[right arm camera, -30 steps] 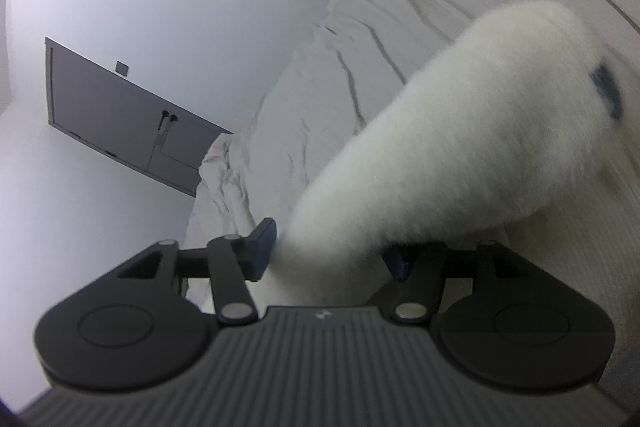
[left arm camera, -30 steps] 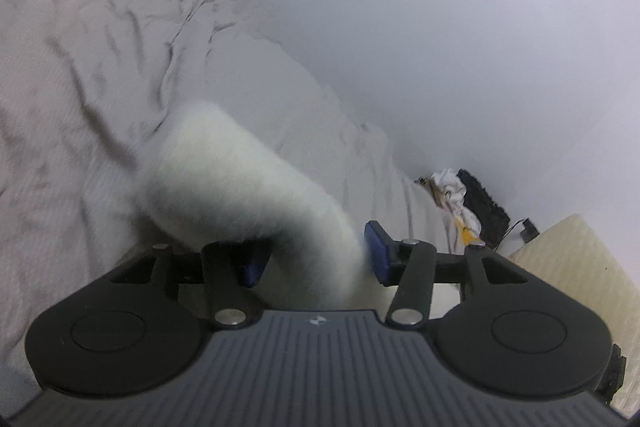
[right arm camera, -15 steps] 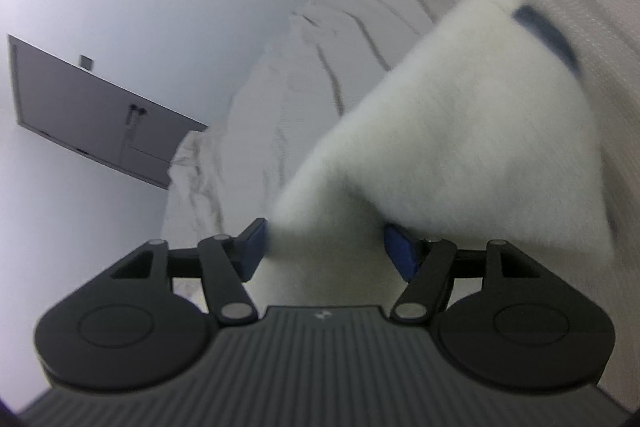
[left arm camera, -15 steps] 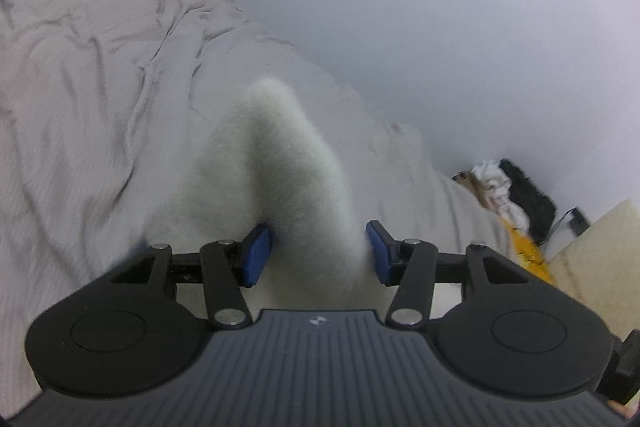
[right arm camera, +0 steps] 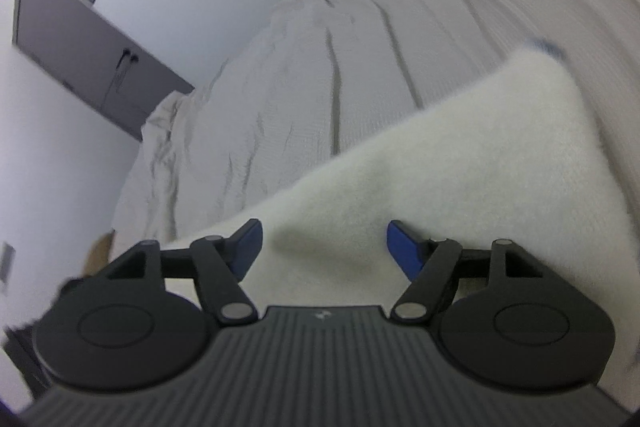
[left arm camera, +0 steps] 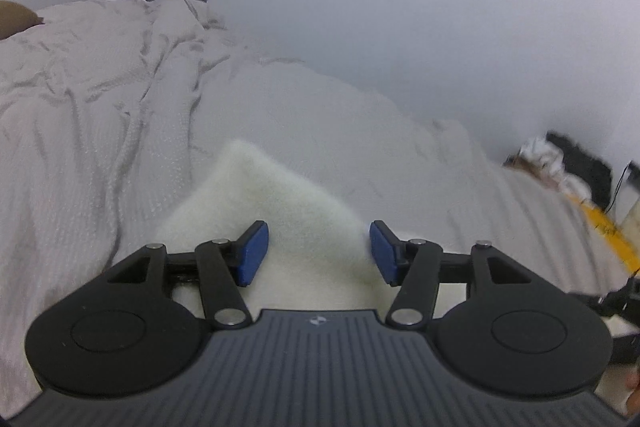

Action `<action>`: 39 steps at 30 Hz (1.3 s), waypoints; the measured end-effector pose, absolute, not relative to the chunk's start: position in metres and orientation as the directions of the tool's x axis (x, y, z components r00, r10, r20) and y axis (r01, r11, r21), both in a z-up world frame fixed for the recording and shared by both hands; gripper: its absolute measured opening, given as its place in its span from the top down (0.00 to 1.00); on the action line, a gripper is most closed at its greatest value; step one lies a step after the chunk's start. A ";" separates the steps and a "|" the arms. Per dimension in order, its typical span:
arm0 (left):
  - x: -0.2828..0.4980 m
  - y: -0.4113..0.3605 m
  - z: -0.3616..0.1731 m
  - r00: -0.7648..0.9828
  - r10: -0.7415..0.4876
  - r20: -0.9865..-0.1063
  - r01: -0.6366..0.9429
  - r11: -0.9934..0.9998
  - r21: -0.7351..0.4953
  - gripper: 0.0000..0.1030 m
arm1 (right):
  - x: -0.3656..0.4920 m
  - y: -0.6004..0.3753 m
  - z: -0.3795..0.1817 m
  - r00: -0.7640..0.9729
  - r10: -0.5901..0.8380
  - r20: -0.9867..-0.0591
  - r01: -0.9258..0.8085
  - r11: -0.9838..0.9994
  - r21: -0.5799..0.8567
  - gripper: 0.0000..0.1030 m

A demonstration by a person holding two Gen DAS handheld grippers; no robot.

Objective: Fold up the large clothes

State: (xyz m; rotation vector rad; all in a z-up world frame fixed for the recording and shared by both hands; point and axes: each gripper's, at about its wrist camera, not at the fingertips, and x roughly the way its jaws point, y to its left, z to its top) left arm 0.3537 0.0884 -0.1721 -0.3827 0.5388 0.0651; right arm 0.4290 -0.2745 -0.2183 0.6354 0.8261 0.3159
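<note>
Fluffy white fleece garment (left arm camera: 256,203), wrinkled woven bedspread (left arm camera: 100,115), matt black gripper plastic

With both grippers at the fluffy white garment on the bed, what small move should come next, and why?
Probably draw both back. The left gripper and right gripper have just been opening; their jaws stand clear of the white garment, which lies on the bedspread.

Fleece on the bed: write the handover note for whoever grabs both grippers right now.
Left gripper: jaws have just been opening; fleece lies between the pads, no longer pinched.
Right gripper: the same, jaws just opening, fleece between the pads but loose.
Fleece rests on the bedspread, doubled, its fold edge facing away from the grippers.
Done: this fold is laid down.
Left: back both grippers out, then probably fold again; how much remains is out of view.
</note>
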 end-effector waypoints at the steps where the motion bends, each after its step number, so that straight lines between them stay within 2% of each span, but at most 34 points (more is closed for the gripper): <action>1: 0.359 0.090 -0.176 0.850 -0.040 -0.525 -0.160 0.931 -0.329 0.40 | 0.435 -0.273 -0.220 0.651 0.488 -0.581 -0.027 0.780 0.625 0.31; 6: 0.376 0.093 -0.193 0.828 -0.049 -0.559 -0.157 0.936 -0.315 0.38 | 0.453 -0.271 -0.230 0.660 0.487 -0.572 -0.069 0.798 0.599 0.32; 13: 0.372 0.089 -0.194 0.832 -0.035 -0.554 -0.138 0.954 -0.267 0.36 | 0.450 -0.261 -0.227 0.677 0.459 -0.575 -0.123 0.842 0.526 0.32; 26: 0.297 0.057 -0.159 0.859 -0.027 -0.511 -0.056 0.988 -0.147 0.36 | 0.398 -0.235 -0.201 0.725 0.369 -0.582 -0.203 0.921 0.331 0.31; 30: 0.279 0.051 -0.156 0.853 -0.062 -0.518 -0.028 0.986 -0.164 0.36 | 0.381 -0.226 -0.195 0.726 0.370 -0.579 -0.242 0.926 0.289 0.31; 39: 0.280 0.039 -0.163 0.830 -0.059 -0.554 -0.007 0.993 -0.116 0.35 | 0.370 -0.207 -0.199 0.707 0.353 -0.612 -0.289 0.935 0.206 0.31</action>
